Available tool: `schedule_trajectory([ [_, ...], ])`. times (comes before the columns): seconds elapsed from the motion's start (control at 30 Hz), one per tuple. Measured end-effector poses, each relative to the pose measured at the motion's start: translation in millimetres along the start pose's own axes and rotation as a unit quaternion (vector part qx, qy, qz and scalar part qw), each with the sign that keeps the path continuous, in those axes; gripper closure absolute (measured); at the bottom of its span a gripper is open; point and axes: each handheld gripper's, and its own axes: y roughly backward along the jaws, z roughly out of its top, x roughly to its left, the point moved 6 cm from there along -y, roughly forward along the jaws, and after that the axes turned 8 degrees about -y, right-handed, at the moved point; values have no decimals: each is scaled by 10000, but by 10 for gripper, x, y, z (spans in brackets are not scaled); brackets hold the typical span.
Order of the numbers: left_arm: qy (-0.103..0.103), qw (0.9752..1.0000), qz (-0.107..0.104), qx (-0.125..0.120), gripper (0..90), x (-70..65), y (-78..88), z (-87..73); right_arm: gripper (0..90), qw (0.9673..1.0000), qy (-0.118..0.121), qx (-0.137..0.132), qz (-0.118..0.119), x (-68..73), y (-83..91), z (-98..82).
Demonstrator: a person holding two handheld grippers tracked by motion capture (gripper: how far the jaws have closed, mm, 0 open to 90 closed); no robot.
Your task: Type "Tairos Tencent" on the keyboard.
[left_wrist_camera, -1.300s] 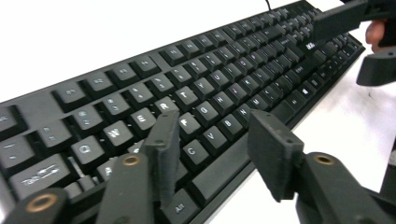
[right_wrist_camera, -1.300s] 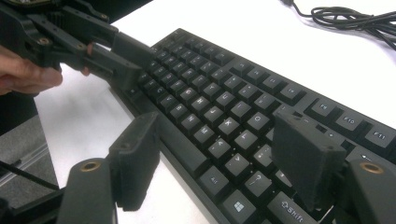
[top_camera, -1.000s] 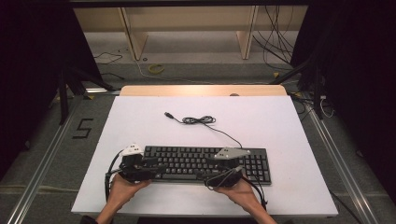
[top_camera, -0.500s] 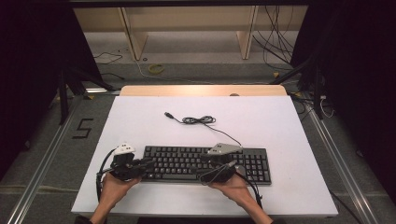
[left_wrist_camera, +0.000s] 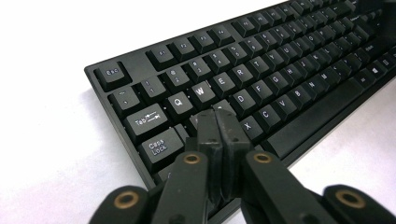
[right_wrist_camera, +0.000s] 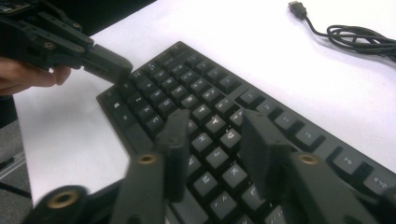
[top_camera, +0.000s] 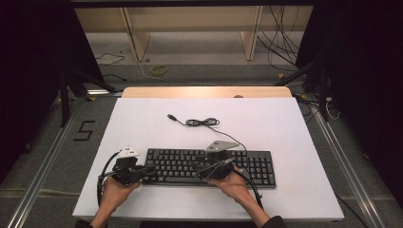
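Observation:
A black keyboard (top_camera: 180, 161) lies flat near the front edge of the white table (top_camera: 285, 123). My left gripper (top_camera: 151, 168) hovers over the keyboard's left end. Its jaws have just closed and now meet with nothing between them, just above the keys by Caps Lock (left_wrist_camera: 159, 147). My right gripper (top_camera: 202, 172) reaches leftward over the middle keys. Its jaws (right_wrist_camera: 212, 119) have been closing but still stand apart, with only keys beneath them. The left gripper (right_wrist_camera: 116, 67) also shows far off in the right gripper view, at the keyboard's (right_wrist_camera: 196, 88) corner.
The keyboard's cable (top_camera: 202, 122) lies bundled behind it, its USB plug (top_camera: 171, 116) loose on the table. A wooden strip (top_camera: 204, 91) borders the far edge. Metal rails and cords run along the floor on both sides.
My right gripper has slid left along the keyboard toward its middle. The left gripper has drawn slightly left, to the keyboard's end.

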Motion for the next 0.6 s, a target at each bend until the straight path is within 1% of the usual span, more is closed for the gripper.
schedule_trajectory([
  [0.1,-9,10000,-4,47,893,-3,-6,-7,729,10000,16,63,-63,4,-67,23],
  [0.23,2,9999,-5,104,894,4,-12,-18,798,9999,59,115,-78,15,-147,42],
  [0.27,5,9999,-3,110,894,7,-12,-20,826,9998,24,163,-73,19,-186,46],
  [0.3,18,9999,0,105,894,7,-12,-20,841,9998,39,166,-80,16,-209,50],
  [0.33,19,9999,-1,112,894,7,-13,-21,841,9998,39,166,-80,16,-209,50],
  [0.43,8,9999,-9,166,894,9,-20,-29,882,9997,34,225,-93,20,-284,60],
  [0.5,6,9998,-3,194,894,14,-23,-34,900,9996,34,268,-95,25,-363,72],
  [0.6,20,9998,8,207,894,26,-21,-39,900,9995,29,310,-90,34,-414,76],
])
